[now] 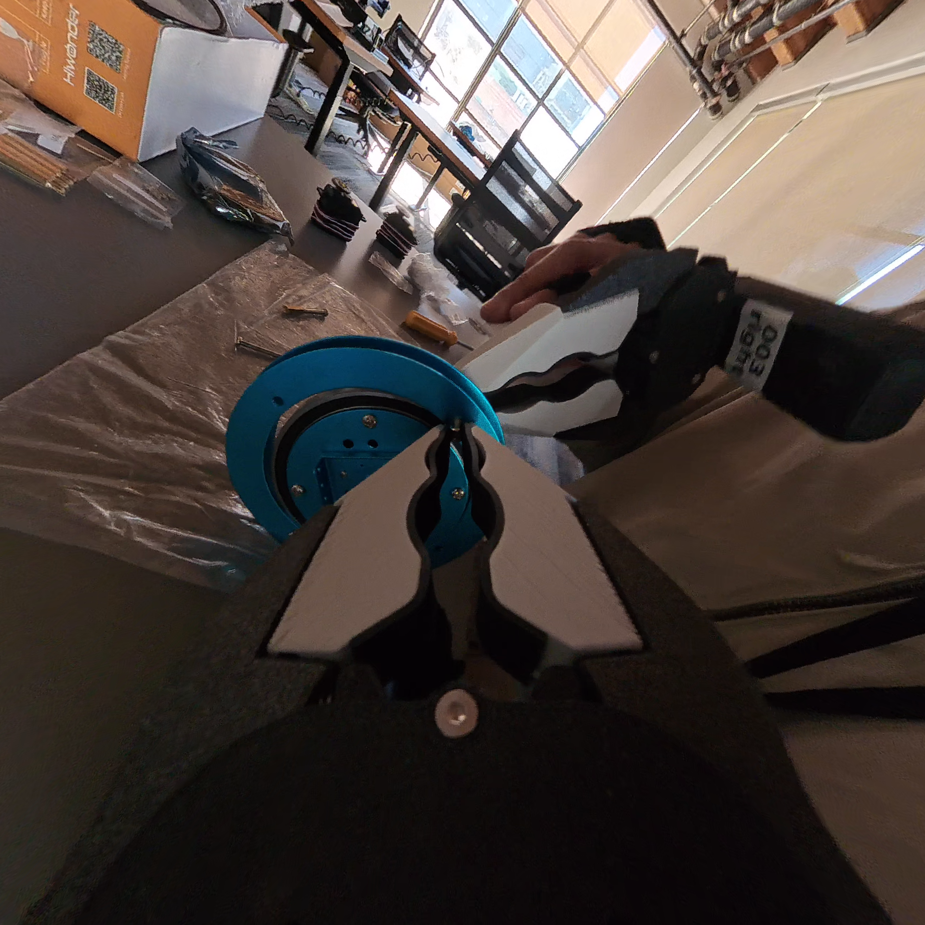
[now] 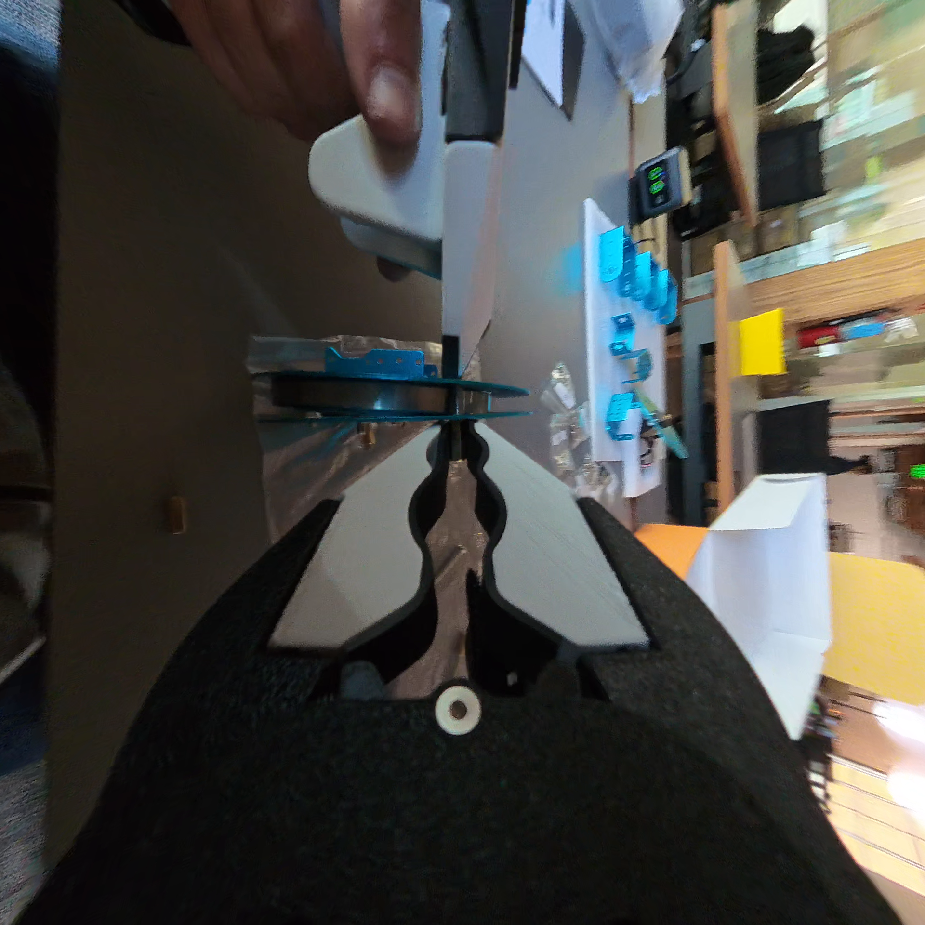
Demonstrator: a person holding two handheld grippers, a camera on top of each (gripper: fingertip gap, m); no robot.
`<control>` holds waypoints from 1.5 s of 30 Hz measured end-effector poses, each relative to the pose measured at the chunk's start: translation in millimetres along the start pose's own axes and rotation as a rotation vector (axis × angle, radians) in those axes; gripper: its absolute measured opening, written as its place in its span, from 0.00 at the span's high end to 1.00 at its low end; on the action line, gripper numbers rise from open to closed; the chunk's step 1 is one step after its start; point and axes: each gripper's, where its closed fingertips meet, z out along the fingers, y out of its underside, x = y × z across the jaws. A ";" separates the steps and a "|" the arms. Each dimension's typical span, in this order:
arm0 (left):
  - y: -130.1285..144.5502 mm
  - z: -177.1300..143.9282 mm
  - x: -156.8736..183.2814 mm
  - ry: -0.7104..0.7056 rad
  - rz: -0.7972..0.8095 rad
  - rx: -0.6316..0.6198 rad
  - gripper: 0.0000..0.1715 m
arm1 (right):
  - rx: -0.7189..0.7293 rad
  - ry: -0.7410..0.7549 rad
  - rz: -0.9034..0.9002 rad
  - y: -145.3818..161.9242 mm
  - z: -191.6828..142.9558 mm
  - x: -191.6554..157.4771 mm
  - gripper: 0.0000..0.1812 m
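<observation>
Near the front edge of the tabletop (image 1: 100, 240), on a sheet of clear plastic (image 1: 125, 400), the left wrist view shows a blue disc (image 1: 280, 415) held up on edge, its inner plate carrying several seated screws. The left gripper (image 1: 454, 428) has its fingertips closed on a small screw or pin at the disc's rim, apparently gripping it, though the piece is too small to name surely. The right gripper (image 1: 493, 398) comes in from the far side with a hand (image 1: 540, 280) on its body; its tips meet the rim at the same spot. Beyond lie loose bolts (image 1: 280, 330), an orange-handled screwdriver (image 1: 430, 328), two black servos (image 1: 338, 212) and an orange and white box (image 1: 125, 75) at the far left corner. From the right wrist view the disc (image 2: 400, 395) is edge on, two thin blue plates with a dark ring between, a blue bracket (image 2: 375, 363) on top. The right gripper (image 2: 456, 434) is pinched on a short brass pin that touches the lower plate; the left gripper (image 2: 458, 350) meets the opposite plate in line with it. By my judgement this fastener is mid-fitting, with some already in and parts left over. Only this view shows the white tray (image 2: 605, 450) of blue brackets farther along the tabletop; only the other shows the disc's face and tools.
</observation>
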 end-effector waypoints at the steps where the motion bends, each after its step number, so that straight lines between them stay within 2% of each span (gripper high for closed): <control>1: 1.2 -0.2 1.1 -0.019 0.047 -0.009 0.99 | 0.001 -0.045 0.031 -0.7 -0.6 -2.2 0.98; 3: 4.0 0.3 4.2 -0.054 0.142 -0.029 0.99 | 0.018 -0.194 0.158 -1.6 -2.3 -8.1 0.98; 11: 7.7 5.0 6.2 -0.126 0.346 -0.128 0.99 | 0.068 -1.090 0.939 -8.3 -15.6 -31.3 0.97; 15: 7.1 5.0 6.4 -0.122 0.424 -0.175 0.99 | 0.082 -1.448 1.175 -13.3 -23.6 -30.1 0.97; 17: 6.3 3.8 6.0 -0.122 0.457 -0.196 0.99 | 0.099 -1.542 1.220 -15.3 -25.1 -28.1 0.97; 19: 4.2 2.7 3.3 -0.126 0.469 -0.198 0.99 | 0.101 -1.473 1.134 -14.1 -21.4 -26.3 0.98; 25: -6.0 1.0 -8.6 -0.126 0.324 -0.148 0.98 | 0.015 -0.763 0.446 1.2 2.7 -6.5 0.98; 30: -5.1 -4.9 -9.1 -0.099 0.271 -0.134 0.98 | 0.018 -0.429 0.151 -2.0 9.8 1.9 0.97; 35: -6.6 -15.8 -12.3 -0.152 0.321 -0.146 0.96 | 0.039 -0.219 0.006 -5.2 17.5 8.5 0.97; 41: -17.8 -43.6 -29.5 -0.333 0.567 -0.199 0.92 | 0.077 -0.108 -0.002 -3.4 21.3 14.7 0.97; 43: -16.5 -47.4 -34.1 -0.330 0.527 -0.248 0.91 | 0.086 -0.086 -0.005 -4.3 21.4 14.9 0.97; 45: -15.1 -45.5 -24.0 -0.209 0.361 -0.291 0.90 | 0.099 -0.054 -0.029 -5.3 21.8 15.5 0.97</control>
